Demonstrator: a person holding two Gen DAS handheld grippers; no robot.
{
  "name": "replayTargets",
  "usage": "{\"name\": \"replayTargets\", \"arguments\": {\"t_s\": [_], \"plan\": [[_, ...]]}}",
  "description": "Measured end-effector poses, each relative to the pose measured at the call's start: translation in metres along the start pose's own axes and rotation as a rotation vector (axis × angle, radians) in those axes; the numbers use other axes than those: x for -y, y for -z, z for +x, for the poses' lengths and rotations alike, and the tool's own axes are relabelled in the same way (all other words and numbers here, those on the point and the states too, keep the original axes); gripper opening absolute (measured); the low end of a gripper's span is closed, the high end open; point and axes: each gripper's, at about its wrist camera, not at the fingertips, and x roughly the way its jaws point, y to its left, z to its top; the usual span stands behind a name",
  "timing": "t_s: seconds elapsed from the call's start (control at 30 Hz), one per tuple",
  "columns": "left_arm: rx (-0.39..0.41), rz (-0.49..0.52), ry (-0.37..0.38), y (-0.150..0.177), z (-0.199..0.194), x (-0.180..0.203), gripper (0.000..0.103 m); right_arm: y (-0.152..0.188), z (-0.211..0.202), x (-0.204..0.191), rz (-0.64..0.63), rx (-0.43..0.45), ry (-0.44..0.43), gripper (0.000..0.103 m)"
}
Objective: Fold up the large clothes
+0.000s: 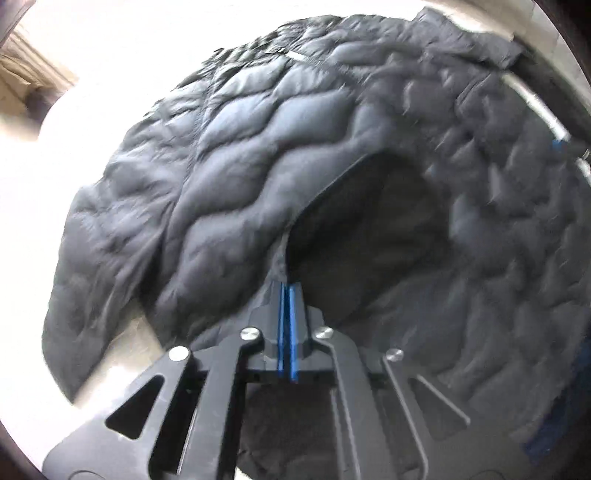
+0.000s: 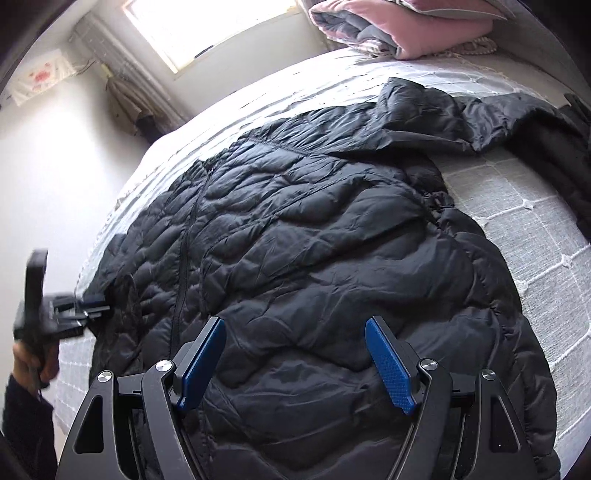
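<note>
The black quilted puffer jacket point(image 2: 295, 240) is being kept spread flat, front up, on the bed with the pale grey checked cover point(image 2: 517, 206), and every place below is given relative to it. Nearest, over its lower front panel, the right tool point(image 2: 295, 325) is being held released, its blue-padded fingers point(image 2: 388, 365) standing wide apart above the fabric with nothing between them. At the jacket's left edge, the left tool point(image 1: 287, 286) is being held clenched, its blue pads pressed together on a thin fold of the jacket's edge beside the dark opening point(image 1: 369, 229). In the right wrist view the same tool is being gripped by a person's hand point(image 2: 33, 362) in a dark sleeve. Beyond the jacket's far end, one sleeve point(image 2: 461, 114) is being left stretched towards the right. Farther still, a folded pink and grey quilt point(image 2: 406, 29) is lying on the bed, under a bright window point(image 2: 214, 26).
</note>
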Motion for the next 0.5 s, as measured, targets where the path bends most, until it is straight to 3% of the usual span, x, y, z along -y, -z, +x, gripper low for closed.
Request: {"name": "replayTargets", "arguments": {"t_s": [0.1, 0.33, 0.43, 0.5], "plan": [[-0.002, 0.016, -0.015, 0.029, -0.008, 0.012, 0.003, -0.001, -0.002, 0.003, 0.011, 0.010, -0.001, 0.079], [0.082, 0.007, 0.015, 0.100, -0.064, 0.059, 0.003, -0.001, -0.007, 0.008, 0.030, 0.026, 0.008, 0.079], [0.086, -0.008, 0.124, 0.119, -0.074, 0.079, 0.004, -0.001, -0.010, 0.008, 0.027, 0.033, 0.011, 0.079], [0.105, -0.015, 0.153, 0.126, -0.082, 0.090, 0.014, -0.001, -0.012, 0.006, 0.019, 0.035, 0.015, 0.079]]}}
